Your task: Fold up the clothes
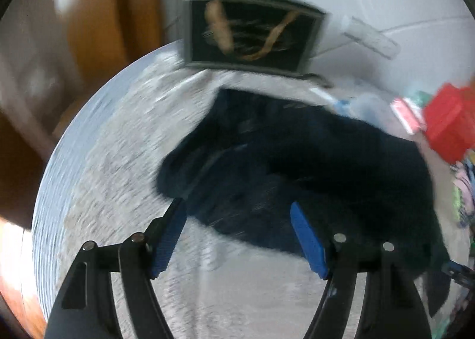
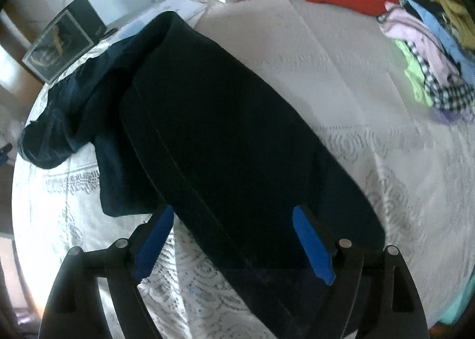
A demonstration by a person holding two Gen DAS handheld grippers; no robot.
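Left wrist view: my left gripper (image 1: 237, 238) stands with its jaws apart, nothing clamped, poised over the near crumpled end of the dark navy garment (image 1: 297, 166). The garment lies on the round table's white lace cloth (image 1: 118, 160), with a framed picture (image 1: 252, 33) at the far edge and a red box (image 1: 448, 119) off to the right. The picture is smeared, so I cannot tell exactly where the hem lies.

Right wrist view: my right gripper (image 2: 234, 244) is also spread wide and empty, straddling the smooth folded end of the same garment (image 2: 222, 137), which runs diagonally away toward a bunched part at far left. A pile of mixed clothes (image 2: 430, 50) sits well apart on the right.

To do the step well, I judge I should pinch both layers at the edge, one pad under the fabric, keep the lace cloth out of the grip, and match both hands before lifting.
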